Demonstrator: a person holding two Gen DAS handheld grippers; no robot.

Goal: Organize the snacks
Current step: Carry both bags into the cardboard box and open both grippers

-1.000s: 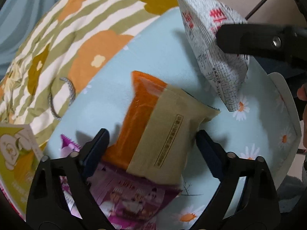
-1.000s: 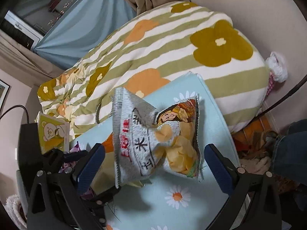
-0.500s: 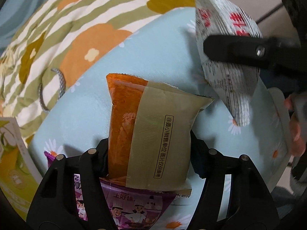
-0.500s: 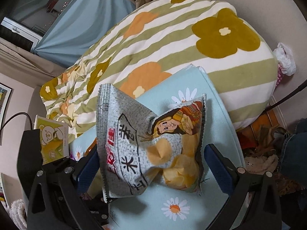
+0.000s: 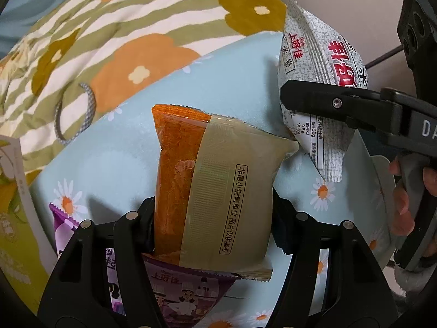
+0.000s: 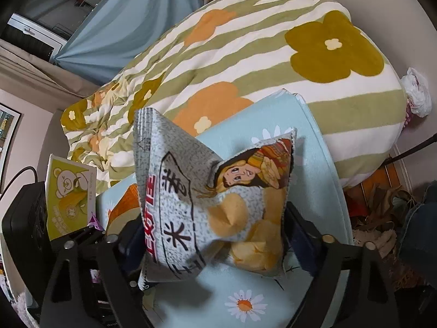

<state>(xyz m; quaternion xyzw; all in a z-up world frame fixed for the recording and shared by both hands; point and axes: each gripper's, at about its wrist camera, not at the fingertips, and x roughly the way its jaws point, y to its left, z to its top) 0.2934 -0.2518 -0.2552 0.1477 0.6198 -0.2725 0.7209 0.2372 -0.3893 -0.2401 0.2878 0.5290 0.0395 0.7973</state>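
My left gripper [image 5: 213,218] is shut on an orange and tan snack packet [image 5: 213,180], held upright above a light blue daisy-print surface [image 5: 109,169]. A purple snack bag [image 5: 185,287] lies under it. My right gripper [image 6: 213,237] is shut on a grey chip bag [image 6: 196,205], lifted above the same surface [image 6: 314,169]. In the left wrist view the chip bag [image 5: 316,76] hangs at the upper right with one right finger across it. The orange packet [image 6: 123,205] peeks out behind the chip bag in the right wrist view.
A yellow-green box with a bear [image 6: 71,191] stands at the left edge of the surface; it also shows in the left wrist view [image 5: 11,205]. A striped flower-print quilt [image 6: 245,54] lies behind. A grey hair tie [image 5: 82,109] rests on the quilt [image 5: 109,32].
Both grippers have closed from open onto their packets. The left one has lifted the orange packet upright; the right one has raised the chip bag.
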